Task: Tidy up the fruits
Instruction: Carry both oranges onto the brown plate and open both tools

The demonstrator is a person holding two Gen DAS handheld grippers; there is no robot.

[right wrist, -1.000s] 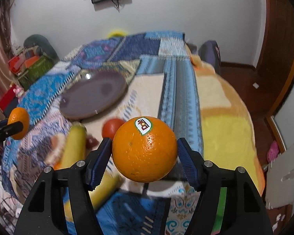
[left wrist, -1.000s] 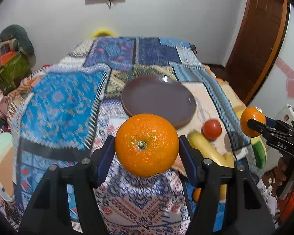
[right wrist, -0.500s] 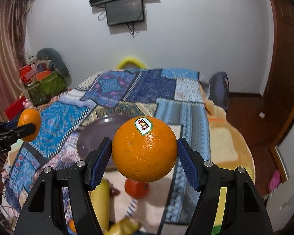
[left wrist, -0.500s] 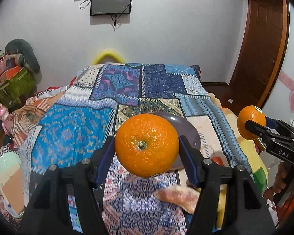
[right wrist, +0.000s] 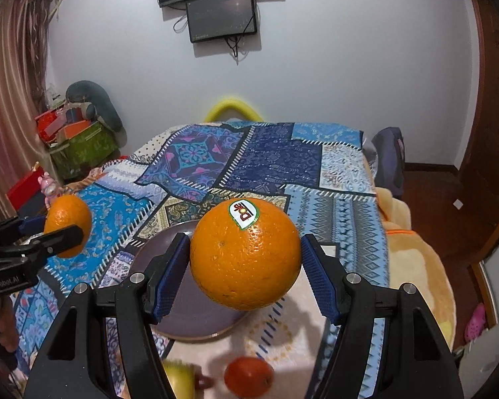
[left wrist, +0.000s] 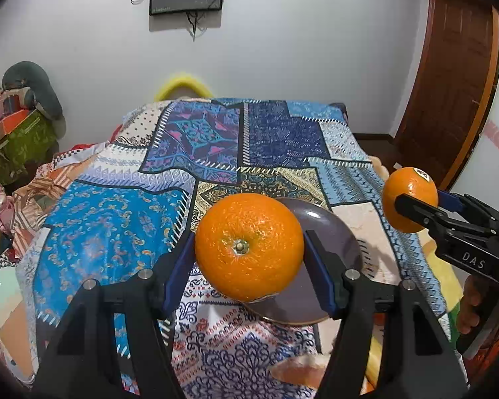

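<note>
The left gripper (left wrist: 249,249) is clamping a round, stem-end-out orange (left wrist: 249,247) between its blue pads, holding it in the air above the dark purple round plate (left wrist: 332,252); the right gripper (right wrist: 244,254) is squeezing a second round orange with a white sticker (right wrist: 245,254), likewise lifted over that plate; the plate is lying on the blue patchwork-patterned bedspread (right wrist: 266,163); a small red tomato (right wrist: 248,375) and a yellowish fruit (right wrist: 179,377) are sitting on the cloth nearer the person, beside the plate's near edge.
</note>
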